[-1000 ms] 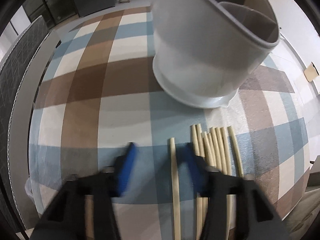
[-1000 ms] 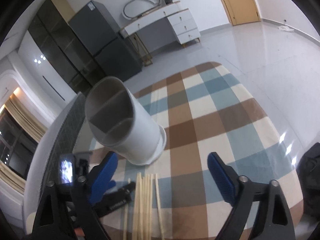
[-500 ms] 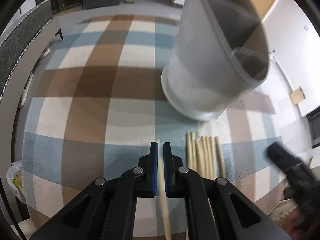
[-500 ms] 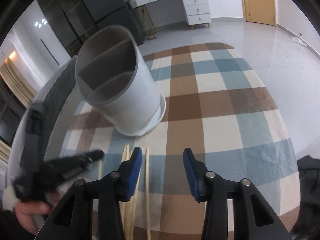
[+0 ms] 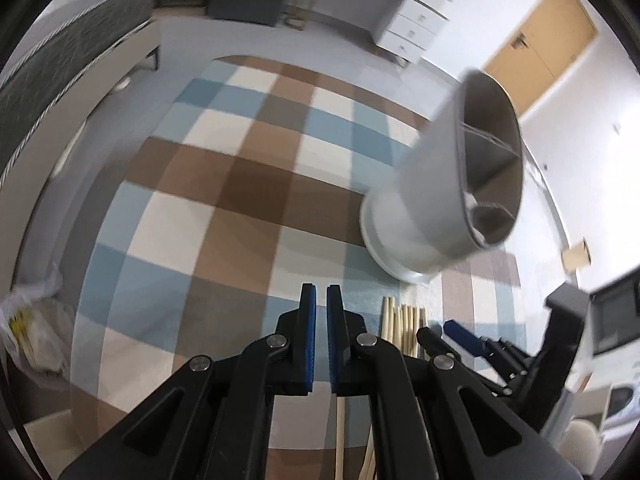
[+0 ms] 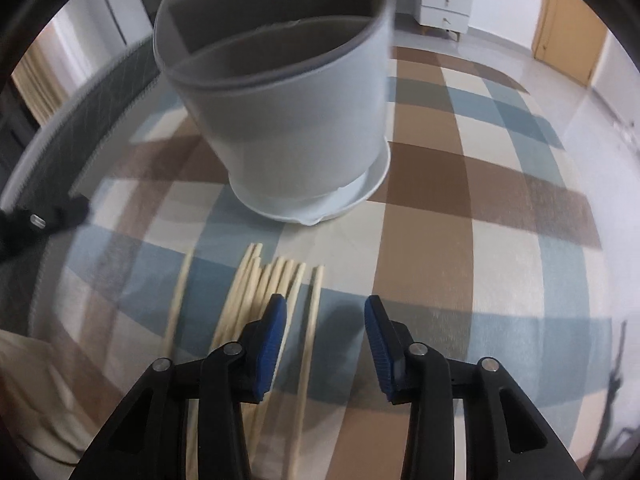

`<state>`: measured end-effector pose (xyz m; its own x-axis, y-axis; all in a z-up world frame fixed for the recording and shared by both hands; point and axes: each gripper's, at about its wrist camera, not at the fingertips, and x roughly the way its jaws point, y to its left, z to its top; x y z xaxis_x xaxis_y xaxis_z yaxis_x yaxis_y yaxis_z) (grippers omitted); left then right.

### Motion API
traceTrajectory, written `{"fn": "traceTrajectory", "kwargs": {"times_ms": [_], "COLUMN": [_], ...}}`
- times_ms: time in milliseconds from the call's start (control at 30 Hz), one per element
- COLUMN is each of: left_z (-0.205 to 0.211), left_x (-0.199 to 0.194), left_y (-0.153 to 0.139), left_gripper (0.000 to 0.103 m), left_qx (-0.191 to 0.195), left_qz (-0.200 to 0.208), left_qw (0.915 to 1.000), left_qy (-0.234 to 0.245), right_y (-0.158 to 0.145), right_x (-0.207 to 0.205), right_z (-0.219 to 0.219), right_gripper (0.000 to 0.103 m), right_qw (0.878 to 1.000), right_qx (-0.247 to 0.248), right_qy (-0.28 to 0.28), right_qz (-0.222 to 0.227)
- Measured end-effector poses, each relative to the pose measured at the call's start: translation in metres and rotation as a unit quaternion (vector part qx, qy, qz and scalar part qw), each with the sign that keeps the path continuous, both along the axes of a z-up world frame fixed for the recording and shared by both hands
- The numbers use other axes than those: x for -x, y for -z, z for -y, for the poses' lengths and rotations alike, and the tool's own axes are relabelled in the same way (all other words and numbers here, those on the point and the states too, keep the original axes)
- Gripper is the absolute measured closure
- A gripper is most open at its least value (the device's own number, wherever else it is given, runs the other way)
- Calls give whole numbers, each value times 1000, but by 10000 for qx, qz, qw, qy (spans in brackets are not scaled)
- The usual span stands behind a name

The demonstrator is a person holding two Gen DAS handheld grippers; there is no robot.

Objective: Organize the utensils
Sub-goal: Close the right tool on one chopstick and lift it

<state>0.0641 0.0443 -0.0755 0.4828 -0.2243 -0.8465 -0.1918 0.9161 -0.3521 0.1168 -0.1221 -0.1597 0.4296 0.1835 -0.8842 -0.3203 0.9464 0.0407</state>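
Lifting one chopstick (image 5: 340, 436): left gripper (image 5: 321, 312) pinched on it, raised above the counter (image 5: 224, 184). Judged next: carry it over the holder (image 6: 280, 120) and drop it into a compartment. Right gripper (image 6: 326, 320) spread, straddling the rightmost chopstick of the row (image 6: 276, 280) in front of the holder. Count: one holder; roughly nine chopsticks lying, blur prevents certainty

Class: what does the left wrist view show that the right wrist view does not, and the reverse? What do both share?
Only left wrist: the left gripper, jaws nearly together, and a plastic bag at far left. Only right wrist: the right gripper open, astride the rightmost chopstick. Both: the grey holder, the chopsticks, the plaid tablecloth.
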Motion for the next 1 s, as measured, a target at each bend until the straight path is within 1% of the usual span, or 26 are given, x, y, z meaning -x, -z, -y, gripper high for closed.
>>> {"fn": "traceTrajectory", "kwargs": {"times_ms": [67, 100, 167, 233, 267, 300, 367, 433, 500, 567, 633, 700, 733, 767, 800, 867, 1000], "left_z": [-6, -7, -5, -3, -2, -1, 3, 6, 7, 7, 5, 1, 1, -1, 0, 7, 24], "left_x": [-3, -4, -8, -12, -12, -13, -13, -15, -15, -15, -16, -18, -18, -18, -17, -18, -24], "left_y": [5, 8, 12, 18, 19, 22, 23, 21, 20, 22, 27, 34, 36, 38, 38, 39, 48], "left_gripper": [101, 101, 100, 96, 91, 85, 75, 71, 59, 51, 51, 51, 51, 51, 51, 51, 51], "left_qx": [-9, -118, -377, -454, -466, -481, -624, -901, -980, -1008, -1107, -1092, -1055, -1041, -1076, -1145, -958], "left_qz": [-140, -225, -332, -474, -507, -531, -556, -477, -420, -405, -470, -583, -599, -583, -541, -514, -660], "left_qw": [9998, 9995, 9986, 9978, 9976, 9974, 9965, 9947, 9943, 9941, 9927, 9922, 9925, 9927, 9925, 9921, 9928], "left_qy": [-108, -168, -155, -81, -66, -49, -61, -96, -86, -66, -91, -135, -160, -200, -212, -63, 298], "right_y": [-1, -1, -1, 0, 1, 1, 0, 1, 1, 2, 2, 2, 2, 2, 2, 1, -16], "right_x": [-1, -2, -4, -7, -7, -8, -8, -7, -6, -6, -7, -8, -7, -6, -6, -7, -8], "right_z": [-3, -3, -2, 2, 5, 6, 7, 5, -2, -7, -10, -12, -14, -15, -14, -9, 16], "right_gripper": [72, 72, 76, 78, 80, 80, 81, 80, 80, 78, 78, 80, 83, 93, 99, 100, 100], "right_qw": [9999, 9998, 9999, 9999, 9998, 9998, 9998, 10000, 9998, 9995, 9995, 9993, 9992, 9992, 9993, 9996, 9970], "right_qx": [119, 148, 95, -28, -86, -119, -137, -37, 178, 268, 253, 258, 251, 223, 197, 6, -583], "right_qy": [8, 25, 72, 137, 176, 183, 139, 74, -32, -63, -37, -33, -60, -94, -90, -38, 282], "right_qz": [82, 106, 87, 20, 6, -13, -21, 7, 81, 138, 180, 260, 296, 314, 306, 280, 435]}}
